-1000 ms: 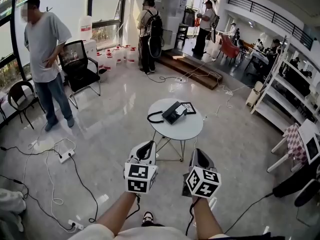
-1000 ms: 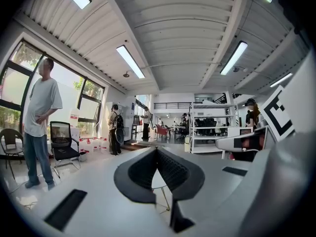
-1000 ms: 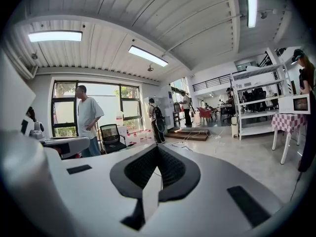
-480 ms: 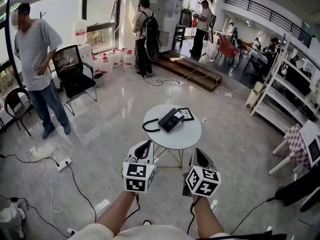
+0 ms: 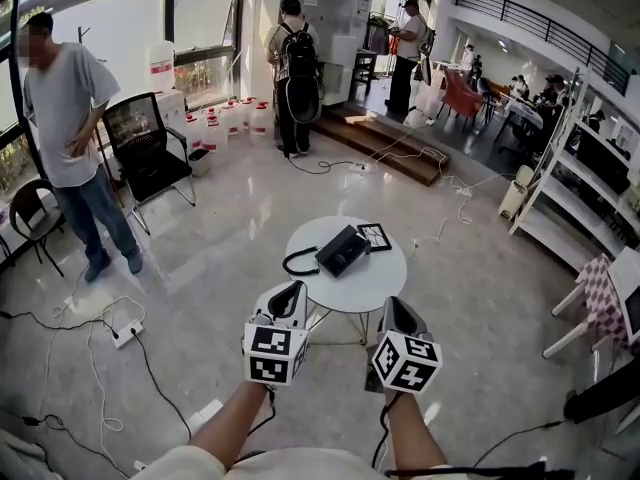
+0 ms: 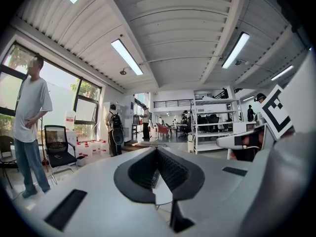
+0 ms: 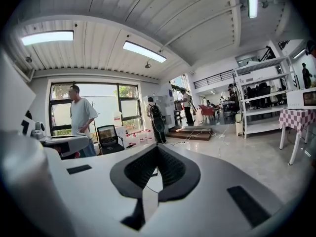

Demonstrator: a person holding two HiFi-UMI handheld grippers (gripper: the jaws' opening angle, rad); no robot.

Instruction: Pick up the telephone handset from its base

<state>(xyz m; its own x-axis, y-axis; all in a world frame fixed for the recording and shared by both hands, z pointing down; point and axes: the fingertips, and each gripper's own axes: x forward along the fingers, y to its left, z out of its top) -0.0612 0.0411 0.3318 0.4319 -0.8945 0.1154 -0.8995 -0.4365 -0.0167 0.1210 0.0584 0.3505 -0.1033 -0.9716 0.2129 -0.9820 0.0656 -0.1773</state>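
Note:
A black telephone (image 5: 343,250) with its handset lying on the base sits on a small round white table (image 5: 375,281), its coiled cord (image 5: 296,262) looping off to the left. Beside it lies a black-framed flat panel (image 5: 378,235). My left gripper (image 5: 295,291) and right gripper (image 5: 392,307) hover side by side short of the table's near edge, both apart from the phone. In the left gripper view the left gripper (image 6: 157,150) has its jaws together with nothing held. The right gripper (image 7: 158,148) looks the same in its own view.
A person in a grey shirt (image 5: 62,108) stands at the left by a black office chair (image 5: 150,148). Cables and a power strip (image 5: 125,334) lie on the floor at the left. White shelving (image 5: 585,183) lines the right side. Other people (image 5: 296,68) stand farther back.
Both grippers have advanced toward the round table, which with the phone now sits closer and lower in the head view. Their jaws have not changed.

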